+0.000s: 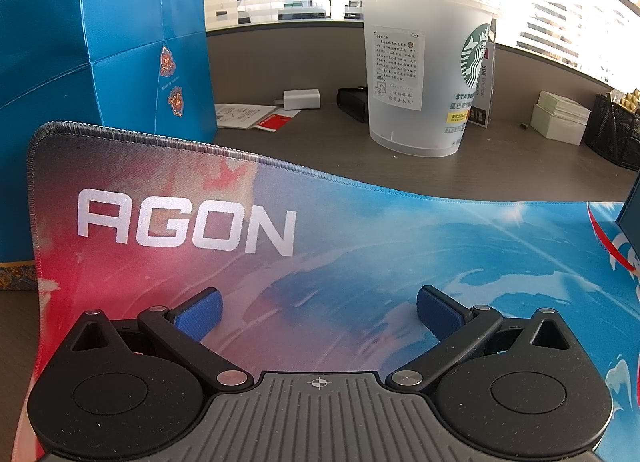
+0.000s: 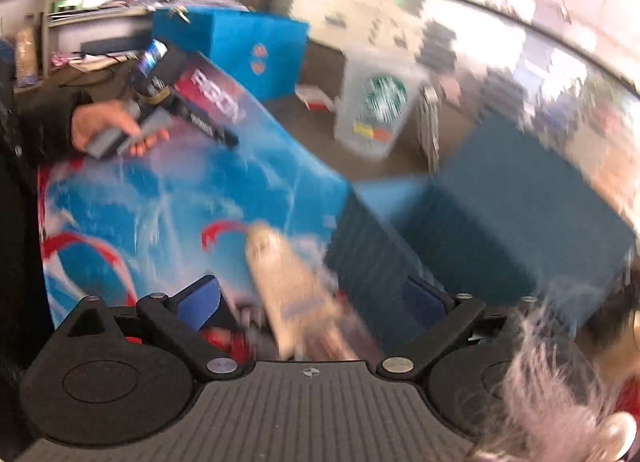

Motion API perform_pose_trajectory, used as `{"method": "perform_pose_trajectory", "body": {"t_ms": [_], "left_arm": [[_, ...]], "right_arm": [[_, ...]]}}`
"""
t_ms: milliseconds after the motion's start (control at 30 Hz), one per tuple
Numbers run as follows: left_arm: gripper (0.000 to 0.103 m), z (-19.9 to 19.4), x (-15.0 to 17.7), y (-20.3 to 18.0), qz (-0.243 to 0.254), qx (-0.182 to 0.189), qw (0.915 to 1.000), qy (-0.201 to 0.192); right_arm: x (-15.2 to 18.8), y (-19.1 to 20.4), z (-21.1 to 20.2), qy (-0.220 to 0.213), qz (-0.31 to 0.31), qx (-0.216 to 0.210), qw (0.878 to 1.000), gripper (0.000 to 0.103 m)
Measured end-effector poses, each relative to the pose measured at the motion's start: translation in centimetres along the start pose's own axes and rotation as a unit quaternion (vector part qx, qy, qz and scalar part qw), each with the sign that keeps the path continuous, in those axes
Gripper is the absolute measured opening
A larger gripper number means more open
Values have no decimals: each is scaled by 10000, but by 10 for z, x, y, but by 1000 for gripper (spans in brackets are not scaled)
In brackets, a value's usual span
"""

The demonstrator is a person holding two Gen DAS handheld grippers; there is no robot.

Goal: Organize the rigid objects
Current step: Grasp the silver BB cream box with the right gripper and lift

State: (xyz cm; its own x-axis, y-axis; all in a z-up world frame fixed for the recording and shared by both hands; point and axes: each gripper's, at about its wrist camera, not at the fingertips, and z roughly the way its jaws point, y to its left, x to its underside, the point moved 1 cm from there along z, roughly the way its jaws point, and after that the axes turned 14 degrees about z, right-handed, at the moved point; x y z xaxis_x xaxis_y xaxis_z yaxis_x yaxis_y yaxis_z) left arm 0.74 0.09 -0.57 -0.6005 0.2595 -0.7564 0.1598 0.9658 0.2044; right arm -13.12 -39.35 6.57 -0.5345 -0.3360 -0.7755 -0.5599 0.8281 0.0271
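Left wrist: mat [image 1: 320, 229] reads AGON, cup [image 1: 424, 77] Starbucks.

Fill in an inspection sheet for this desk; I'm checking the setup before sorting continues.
Surface: brown desk with an AGON desk mat over its near part.
Job's things: dark blue box and a blurred beige object on the mat, ahead of the right gripper.
Clutter: blue bag, plastic cup, white charger, papers, white boxes, mesh organiser.
Grippers: left gripper jaws open, nothing between them; right gripper jaws open, the beige object between them, contact unclear.
Cables: nothing seen.
Surroundings: office, bright windows with blinds; right view motion-blurred.
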Motion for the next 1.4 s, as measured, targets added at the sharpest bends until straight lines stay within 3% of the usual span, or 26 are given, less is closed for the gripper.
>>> {"method": "perform_pose_trajectory", "body": {"t_ms": [167,200,267,467,600,833,1067,1233,1400], "left_arm": [[103,0,0,0,0,0,10000,0],[103,0,0,0,0,0,10000,0],[103,0,0,0,0,1,10000,0],[103,0,0,0,1,0,10000,0],[103,0,0,0,1,1,10000,0],[103,0,0,0,2,0,10000,0],[103,0,0,0,1,1,10000,0],[103,0,0,0,3,0,10000,0],[103,0,0,0,2,1,10000,0]], "right_arm": [[19,-28,-4,129,640,145,9978,90],[21,-30,-2,180,618,149,9978,87],[24,-30,6,296,487,199,9982,70],[22,-32,26,788,-100,247,9965,62],[20,-30,34,1020,-118,224,9945,56],[34,-2,29,719,-43,559,9958,37],[40,10,32,517,282,739,9955,35],[40,35,37,492,-488,1333,9886,35],[29,44,31,460,-953,1474,9834,35]]}}
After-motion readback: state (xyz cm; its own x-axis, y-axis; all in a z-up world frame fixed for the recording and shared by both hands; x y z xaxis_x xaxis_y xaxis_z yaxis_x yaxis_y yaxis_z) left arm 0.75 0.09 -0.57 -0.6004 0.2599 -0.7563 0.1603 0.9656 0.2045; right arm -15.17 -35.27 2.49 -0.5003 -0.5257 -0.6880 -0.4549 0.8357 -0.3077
